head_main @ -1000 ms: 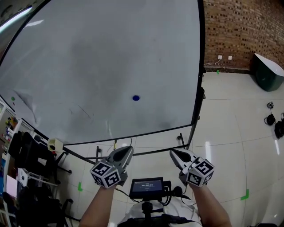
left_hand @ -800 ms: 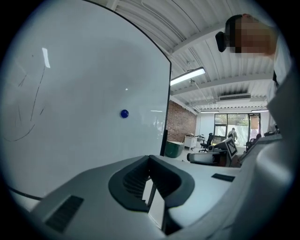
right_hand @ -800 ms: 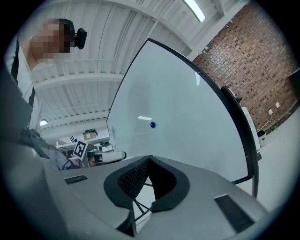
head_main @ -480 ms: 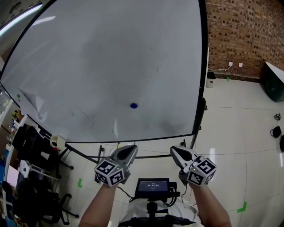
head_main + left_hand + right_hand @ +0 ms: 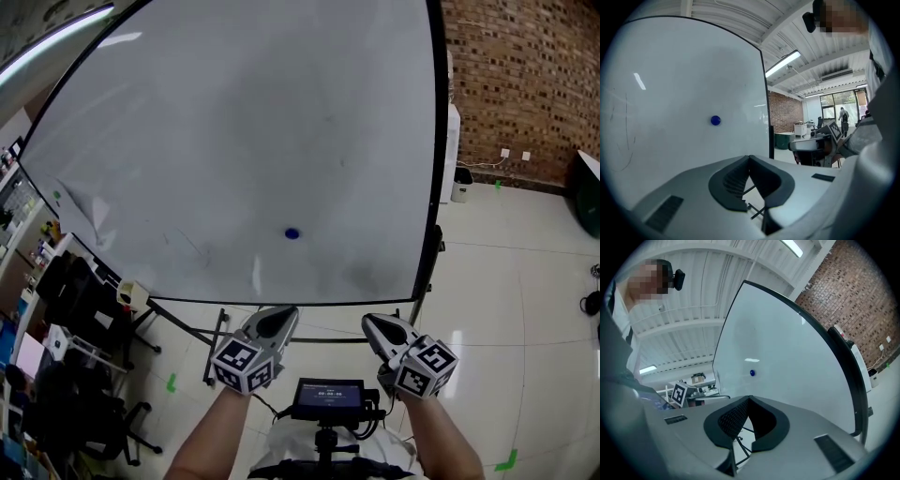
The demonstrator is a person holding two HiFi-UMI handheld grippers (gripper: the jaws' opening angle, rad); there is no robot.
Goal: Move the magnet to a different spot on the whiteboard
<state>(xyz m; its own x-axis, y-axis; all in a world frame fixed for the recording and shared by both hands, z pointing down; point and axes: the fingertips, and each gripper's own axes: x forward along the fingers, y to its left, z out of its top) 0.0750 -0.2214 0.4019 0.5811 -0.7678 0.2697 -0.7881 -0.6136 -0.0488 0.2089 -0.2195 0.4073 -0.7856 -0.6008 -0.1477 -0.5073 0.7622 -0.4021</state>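
A small round blue magnet (image 5: 292, 233) sticks to the lower middle of the large whiteboard (image 5: 187, 141). The magnet (image 5: 715, 120) also shows in the left gripper view, and the magnet (image 5: 752, 373) in the right gripper view. My left gripper (image 5: 277, 320) is held below the board's bottom edge, jaws shut and empty. My right gripper (image 5: 377, 324) sits beside it to the right, also shut with nothing in it. Both point up toward the board and are well short of the magnet. In their own views the left gripper (image 5: 750, 158) and the right gripper (image 5: 750, 398) have tips that meet.
The whiteboard stands on a black frame (image 5: 429, 244) with legs on a tiled floor. A brick wall (image 5: 525, 75) is at the right. Black chairs and clutter (image 5: 66, 309) crowd the left. A small screen (image 5: 328, 396) is mounted by my chest.
My view has shifted so the board and magnet sit lower and nearer. Both grippers stay shut and have edged slightly right and down in the frame.
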